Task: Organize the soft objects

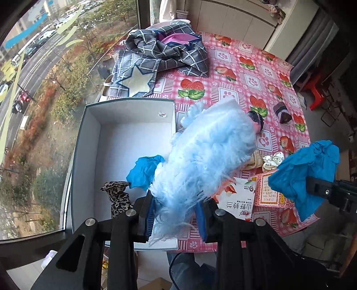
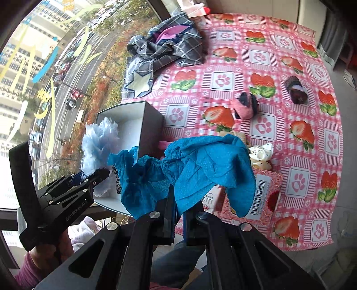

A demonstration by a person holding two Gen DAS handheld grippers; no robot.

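Fluffy blue piece (image 1: pixel 207 151) clamped in left gripper (image 1: pixel 176 219) | right gripper (image 2: pixel 178 219) pinches blue cloth (image 2: pixel 200 165) | white box (image 1: pixel 89 142) below

"GenRobot.AI" on left hand-held gripper (image 2: pixel 101 172); barcode on pink packet (image 2: pixel 263 194).

Daylight is admitted through a large window (image 1: pixel 44 89) on the left, beyond which a street with parked cars, trees and tall buildings is seen far below. The surface (image 1: pixel 256 73) is covered with a pink checked cloth. Pale cabinets (image 1: pixel 234 20) are set behind it, and a red stool (image 1: pixel 314 93) is placed on the grey floor.
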